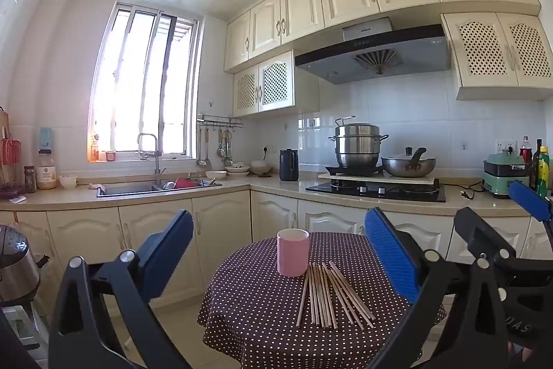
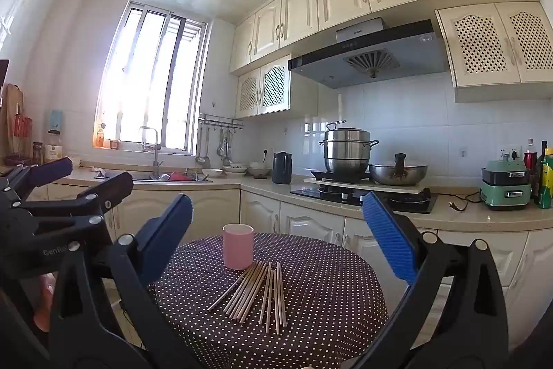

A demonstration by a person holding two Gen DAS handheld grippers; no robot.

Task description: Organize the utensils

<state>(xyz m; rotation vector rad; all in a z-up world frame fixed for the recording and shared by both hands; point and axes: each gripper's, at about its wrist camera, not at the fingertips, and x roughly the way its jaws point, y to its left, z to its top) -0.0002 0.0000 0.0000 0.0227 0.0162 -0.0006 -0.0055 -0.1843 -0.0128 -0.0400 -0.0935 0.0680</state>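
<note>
Left hand-held gripper (image 1: 278,251) jaws wide apart, nothing between the blue ribbed pads, held level short of the round tabletop (image 1: 242,317). Right hand-held gripper (image 2: 276,241) likewise spread and empty, also seen at right edge of left view.

Chopsticks (image 1: 331,294) loose in a fanned heap at frame centre, lying flat on the dotted cloth, far tips just at the foot of the pink cup (image 1: 292,251), which stands upright behind them. In right view, same heap (image 2: 257,294) slightly left of centre, cup (image 2: 237,246) above it, left of centre.

Judged step: first approach, nothing yet picked up. To do well: come down on a few sticks at mid-length, pads across them not along, close firmly, lift, tip upright, drop into cup; steady cup with the other gripper, since likely light and easy to topple.

Sticks thin, straight, pale wood or bamboo by look, smooth, prone to roll and slip. Cup a plain cylinder, glossy pink outside, pale inside, no handle seen. Cloth dark brown, white dots, soft drape over the edge.
</note>
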